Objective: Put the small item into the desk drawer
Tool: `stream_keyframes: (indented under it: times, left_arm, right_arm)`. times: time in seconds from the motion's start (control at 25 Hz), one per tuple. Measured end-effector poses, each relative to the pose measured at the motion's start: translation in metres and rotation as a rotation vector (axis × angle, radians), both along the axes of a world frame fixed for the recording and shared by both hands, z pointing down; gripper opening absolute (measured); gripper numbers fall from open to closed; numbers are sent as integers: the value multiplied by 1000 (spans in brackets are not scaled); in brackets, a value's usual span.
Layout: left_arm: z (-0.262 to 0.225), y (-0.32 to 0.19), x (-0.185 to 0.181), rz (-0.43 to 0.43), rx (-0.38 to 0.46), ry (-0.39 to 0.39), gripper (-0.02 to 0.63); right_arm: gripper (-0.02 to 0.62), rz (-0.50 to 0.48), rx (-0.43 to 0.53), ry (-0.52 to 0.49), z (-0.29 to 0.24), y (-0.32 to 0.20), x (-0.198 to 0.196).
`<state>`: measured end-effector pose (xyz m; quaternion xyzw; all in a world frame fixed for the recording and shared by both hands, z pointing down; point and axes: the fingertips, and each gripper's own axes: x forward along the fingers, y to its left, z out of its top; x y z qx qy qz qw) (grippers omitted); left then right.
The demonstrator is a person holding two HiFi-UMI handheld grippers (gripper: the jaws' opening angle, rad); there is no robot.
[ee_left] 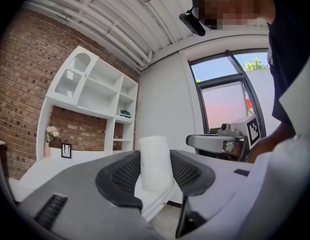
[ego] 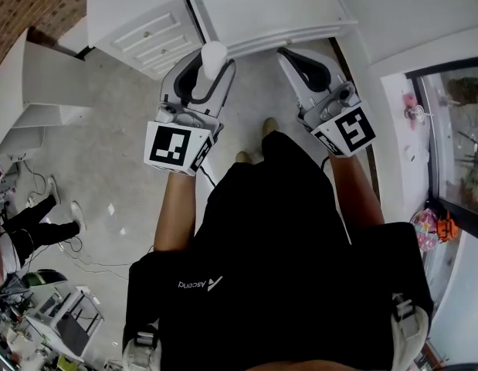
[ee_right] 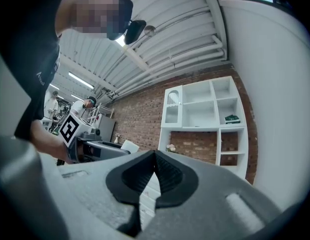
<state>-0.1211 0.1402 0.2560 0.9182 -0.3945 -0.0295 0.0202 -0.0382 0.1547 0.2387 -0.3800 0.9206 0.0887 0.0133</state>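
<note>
The small white cylindrical roll (ego: pixel 213 59) stands upright, pinched between the wide-set jaws of the left gripper (ego: pixel 211 69). The white panelled desk drawer (ego: pixel 148 32) lies just ahead, towards the upper left of the head view, and looks shut. The right gripper (ego: pixel 294 59), alongside, has its jaws together on nothing, so I'd say it is the one free to pull.
</note>
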Motion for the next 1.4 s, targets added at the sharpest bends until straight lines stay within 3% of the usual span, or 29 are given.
stream_keyframes:
  times: [0.32,0.88,1.4]
  left_arm:
    - [17,-50,-1,-11,-10,-29,179]
    - [70,-185,22,-69,-121,-141,179]
    - [146,-285,55,-124,-298,-283,179]
  right_arm:
    - [0,-29,-2,-8,9,-53,-1]
    - [0,-119,-24,12,33,-192,21]
    - [0,-204,-109,28,71,-295,55]
